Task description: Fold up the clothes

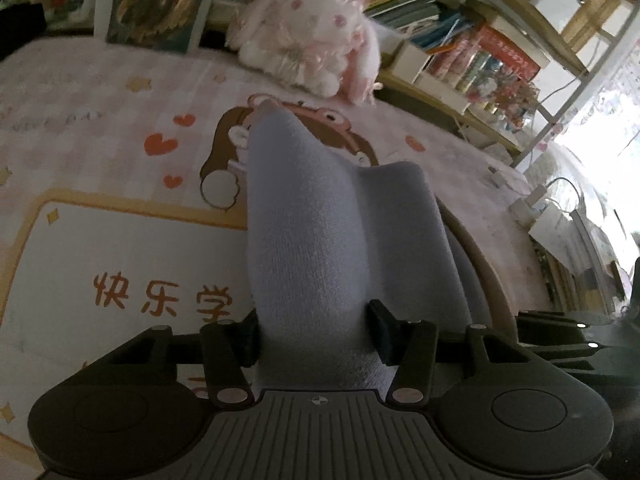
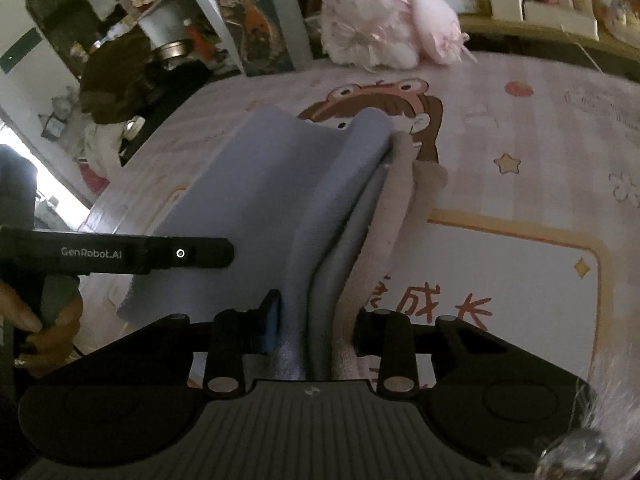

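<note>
While both tongs pinch the blue cloth, a plush toy sits beyond.

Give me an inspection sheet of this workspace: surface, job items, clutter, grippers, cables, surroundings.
Surface: pink striped mat with a cartoon girl, hearts, stars and orange Chinese characters.
Job's things: blue-grey garment bunched and raised off the mat; a pale pink fabric layer lies along its edge.
Clutter: white-pink plush toy at the far edge of the mat.
Grippers: left gripper has its jaws shut on the blue-grey garment; right gripper has its jaws shut on the garment's stacked layers.
Cables: white cable and power strip beside the mat.
Surroundings: bookshelves crowded with books and boxes; a poster leans behind the mat.
</note>
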The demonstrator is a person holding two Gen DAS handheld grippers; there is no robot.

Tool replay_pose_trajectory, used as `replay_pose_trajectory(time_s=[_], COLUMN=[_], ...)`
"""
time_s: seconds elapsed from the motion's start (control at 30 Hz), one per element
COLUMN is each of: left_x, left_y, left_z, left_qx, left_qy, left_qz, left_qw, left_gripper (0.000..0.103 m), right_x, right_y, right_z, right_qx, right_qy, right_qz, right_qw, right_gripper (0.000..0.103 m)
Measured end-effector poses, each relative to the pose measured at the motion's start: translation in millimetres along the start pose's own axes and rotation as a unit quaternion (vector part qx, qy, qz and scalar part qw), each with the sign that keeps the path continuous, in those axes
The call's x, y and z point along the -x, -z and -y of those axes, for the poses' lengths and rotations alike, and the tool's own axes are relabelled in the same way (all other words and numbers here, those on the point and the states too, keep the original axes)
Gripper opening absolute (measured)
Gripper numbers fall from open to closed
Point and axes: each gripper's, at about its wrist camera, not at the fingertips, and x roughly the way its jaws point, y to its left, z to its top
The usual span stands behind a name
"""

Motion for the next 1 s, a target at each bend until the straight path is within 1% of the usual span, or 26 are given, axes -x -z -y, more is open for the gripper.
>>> replay_pose_trajectory(time_s=[0.2,0.33,0.47,0.63,0.8,0.9,1.0], left_x=[13,22,26,28,38,43,45], left_y=[-1,-4,-6,-12,-24,-31,-39], left_z=[14,15,8,-14,-52,-74,-99], left_qx=[-0.014,-0.019,-0.022,-0.031,-0.054,-0.07,-0.076], left_qy=[-0.004,-0.002,0.008,0.028,0.046,0.056,0.069], left_qz=[0.031,0.047,0.054,0.052,0.042,0.039,0.034], left_qw=[0.9994,0.9987,0.9982,0.9978,0.9966,0.9952,0.9941], left_gripper=[0.051,0.051,0.051,0.051,0.051,0.051,0.051], right_x=[14,21,21,11,-10,-26,-41], right_y=[0,-4,-8,-11,-13,-14,-18], right_z=[-3,-8,-17,-36,-72,-99,-122], right_qx=[0.029,0.046,0.05,0.045,0.024,0.023,0.018], right_qy=[-0.001,-0.002,0.004,0.025,0.048,0.059,0.074], right_qz=[0.031,0.048,0.056,0.059,0.066,0.069,0.075], right_qw=[0.999,0.998,0.997,0.997,0.996,0.996,0.994], right_gripper=[0.03,0.03,0.03,0.03,0.03,0.03,0.03])
